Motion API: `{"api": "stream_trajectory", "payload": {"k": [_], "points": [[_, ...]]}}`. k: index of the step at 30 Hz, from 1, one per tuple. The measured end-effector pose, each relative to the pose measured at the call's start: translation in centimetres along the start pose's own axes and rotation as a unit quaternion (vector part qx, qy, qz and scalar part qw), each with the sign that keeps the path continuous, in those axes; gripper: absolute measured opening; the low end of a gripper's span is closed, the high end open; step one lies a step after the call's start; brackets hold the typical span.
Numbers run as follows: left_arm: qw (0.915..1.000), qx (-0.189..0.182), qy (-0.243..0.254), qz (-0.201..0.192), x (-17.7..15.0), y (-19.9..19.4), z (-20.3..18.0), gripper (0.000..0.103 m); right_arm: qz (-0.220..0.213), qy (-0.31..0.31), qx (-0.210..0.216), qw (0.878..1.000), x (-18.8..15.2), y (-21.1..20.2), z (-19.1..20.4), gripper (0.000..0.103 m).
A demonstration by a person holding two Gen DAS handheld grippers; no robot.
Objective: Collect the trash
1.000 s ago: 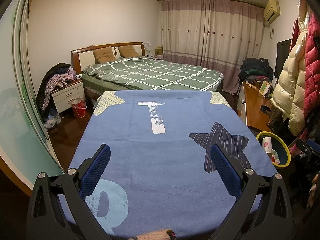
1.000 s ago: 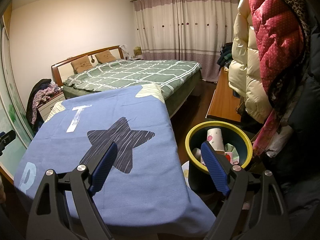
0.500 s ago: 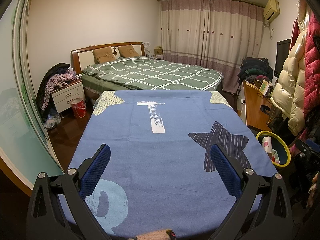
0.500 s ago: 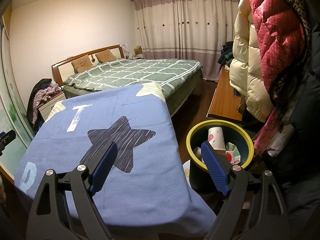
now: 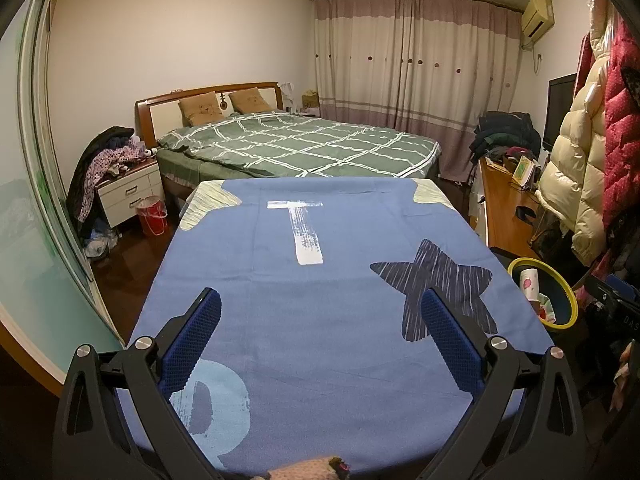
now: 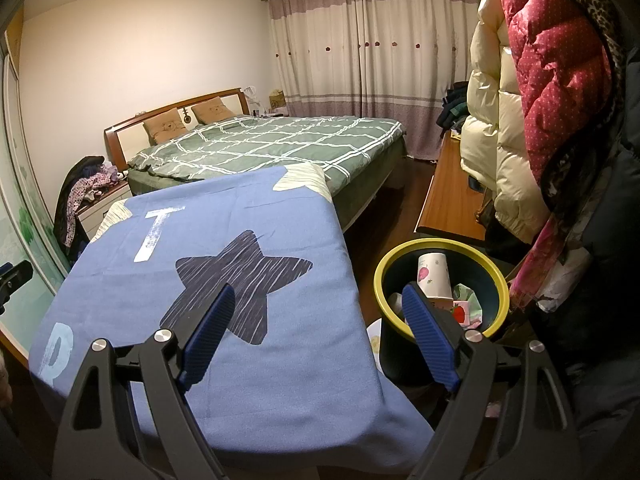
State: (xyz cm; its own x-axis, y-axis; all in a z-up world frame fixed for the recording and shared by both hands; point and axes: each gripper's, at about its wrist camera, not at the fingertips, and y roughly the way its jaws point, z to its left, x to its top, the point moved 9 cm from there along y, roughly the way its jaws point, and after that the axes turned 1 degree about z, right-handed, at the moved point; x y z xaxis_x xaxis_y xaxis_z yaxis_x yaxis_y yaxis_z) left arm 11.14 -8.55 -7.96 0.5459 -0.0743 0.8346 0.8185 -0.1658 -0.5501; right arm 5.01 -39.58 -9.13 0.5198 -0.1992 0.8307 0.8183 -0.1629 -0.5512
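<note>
Bin (image 6: 442, 246) stood on floor just right of table (image 6: 280, 360), trash inside. Right hand-held gripper (image 6: 316, 326) hung open, empty, over table edge. Left hand-held gripper (image 5: 320, 320) open, empty, above table.

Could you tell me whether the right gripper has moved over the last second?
No. The right gripper frames the dark star and the bin just as before, its jaws open and empty.

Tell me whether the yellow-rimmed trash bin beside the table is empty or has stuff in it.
Not empty. The trash bin holds a paper cup leaning against its inner wall and crumpled wrappers beside it; how full it is cannot be told.
</note>
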Motion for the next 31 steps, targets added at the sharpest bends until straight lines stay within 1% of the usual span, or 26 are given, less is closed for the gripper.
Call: {"api": "stream_trajectory", "payload": {"k": [11,14,19,21,23,25,27,30,31], "points": [[1.0000,-0.002,0.000,0.004,-0.1,0.3,0.1,0.098,0.000,0.000,0.000,1.000,0.1,0.1,-0.2,0.081],[1.0000,-0.004,-0.002,0.006,-0.1,0.5,0.2,0.098,0.003,0.000,0.001,1.000,-0.4,0.1,0.2,0.081],[0.9999,0.009,-0.006,0.014,-0.1,1.5,0.8,0.098,0.008,0.000,0.004,1.000,-0.8,0.5,0.7,0.081],[0.9998,0.008,-0.009,0.016,-0.1,2.2,1.1,0.098,0.011,0.000,0.007,1.000,-0.8,0.8,1.0,0.081],[0.9997,0.006,-0.014,0.021,0.3,3.3,1.6,0.098,0.013,0.000,0.014,1.000,-0.5,1.4,1.4,0.081],[0.9993,0.011,-0.020,0.031,0.9,5.1,2.3,0.098,0.025,-0.002,0.023,0.999,-0.1,3.0,2.2,0.082],[0.9985,0.013,-0.025,0.047,1.5,7.9,3.3,0.098,0.039,-0.002,0.042,0.998,0.5,5.3,3.6,0.084],[0.9969,0.041,-0.022,0.063,2.1,12.0,4.9,0.098,0.056,-0.015,0.057,0.997,1.5,9.2,5.4,0.085],[0.9961,0.051,-0.021,0.070,2.4,13.8,5.5,0.098,0.064,-0.021,0.054,0.996,1.8,10.9,6.2,0.086]]}}
